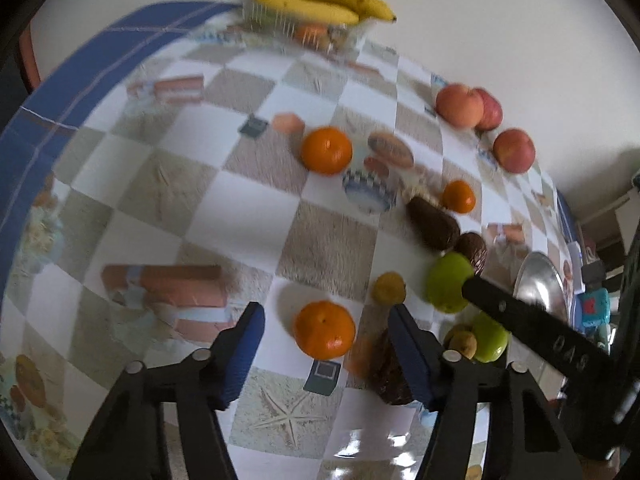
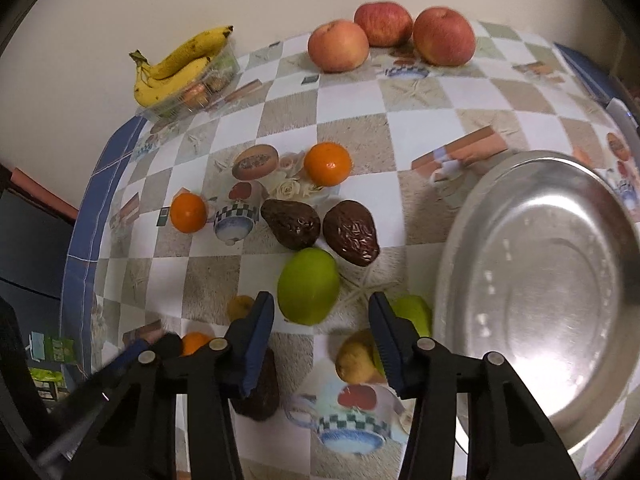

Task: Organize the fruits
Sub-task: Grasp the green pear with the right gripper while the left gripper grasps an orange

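Left gripper (image 1: 326,346): jaws wide open, nothing held, an orange (image 1: 325,330) sits right between the blue pads on the checkered tablecloth (image 1: 224,220)
Right gripper (image 2: 322,334): also spread wide, empty, a green apple (image 2: 308,286) just ahead of the tips
Metal bowl (image 2: 460,248): right side, no fruit in it
Avocados (image 2: 291,222): mid-table, beside the green apple
Red apples (image 2: 443,36): far edge by the wall
Bananas (image 2: 180,66): on a clear tray, back corner

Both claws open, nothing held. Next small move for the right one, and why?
Probably ease the right claw forward and down over the green apple, then shut on it. Its jaws are open and the apple sits just ahead, roughly centred between them. The metal bowl lies empty beside it, a short carry away. The left claw is likewise lined up on an orange, so the two should not clash.
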